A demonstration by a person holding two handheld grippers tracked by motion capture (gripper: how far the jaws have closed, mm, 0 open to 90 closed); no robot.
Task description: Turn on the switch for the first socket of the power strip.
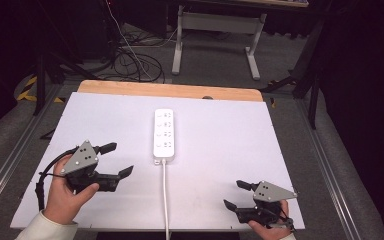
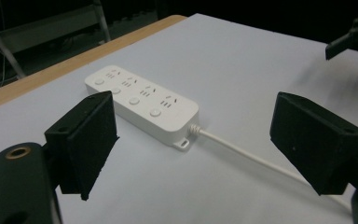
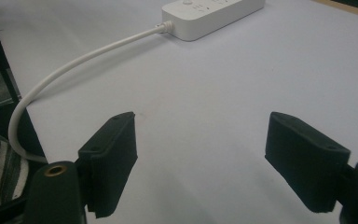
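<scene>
White four-outlet power strip [image 1: 163, 135] flat at mid-table on white table cover [image 1: 220, 150], long axis running away from the person, cable end nearest. White cord [image 1: 165, 200] straight back from strip, over near table edge. Nothing plugged in; round buttons beside the outlets visible in left gripper view [image 2: 142, 103]. Left gripper [image 1: 116, 160] held at left of strip, jaws spread wide, empty, aimed toward strip, near it but apart. Right gripper [image 1: 234, 194] low near front right corner, jaws also spread, empty, well apart from strip and from cord [image 3: 74, 60]. No contact with anything yet. Judged: work at its very start, nothing grasped or moved; approach, grasp and whatever handling of strip or cord all left to do. Left gripper looks better placed for first reach.
</scene>
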